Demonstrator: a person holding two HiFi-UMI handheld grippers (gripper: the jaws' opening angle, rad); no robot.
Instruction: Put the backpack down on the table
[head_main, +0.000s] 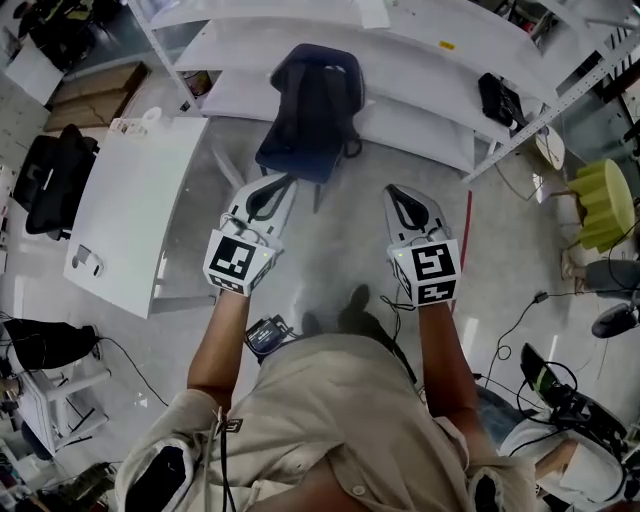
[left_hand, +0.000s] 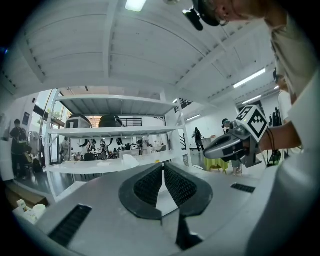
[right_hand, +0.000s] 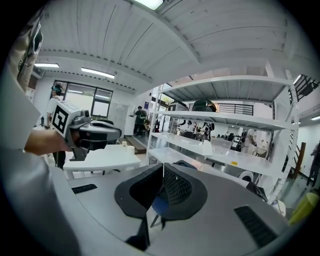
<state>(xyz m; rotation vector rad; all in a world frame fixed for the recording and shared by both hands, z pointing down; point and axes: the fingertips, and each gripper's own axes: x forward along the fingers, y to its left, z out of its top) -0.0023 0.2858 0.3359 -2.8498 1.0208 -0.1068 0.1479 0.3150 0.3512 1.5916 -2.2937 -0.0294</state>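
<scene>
Backpack (head_main: 312, 105) near shelf (head_main: 420, 110); left gripper (head_main: 284, 184), right gripper (head_main: 393, 192) closed.

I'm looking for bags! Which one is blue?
The backpack in the middle, right in front of the white shelves; the other bags are black.

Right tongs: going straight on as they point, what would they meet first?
Probably the dark backpack on the blue chair: the right tongs, shut and empty, aim near its right edge in the head view. Depth is unclear.

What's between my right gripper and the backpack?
Only bare grey floor, as the head view shows; nothing stands between the right gripper and the backpack.
</scene>
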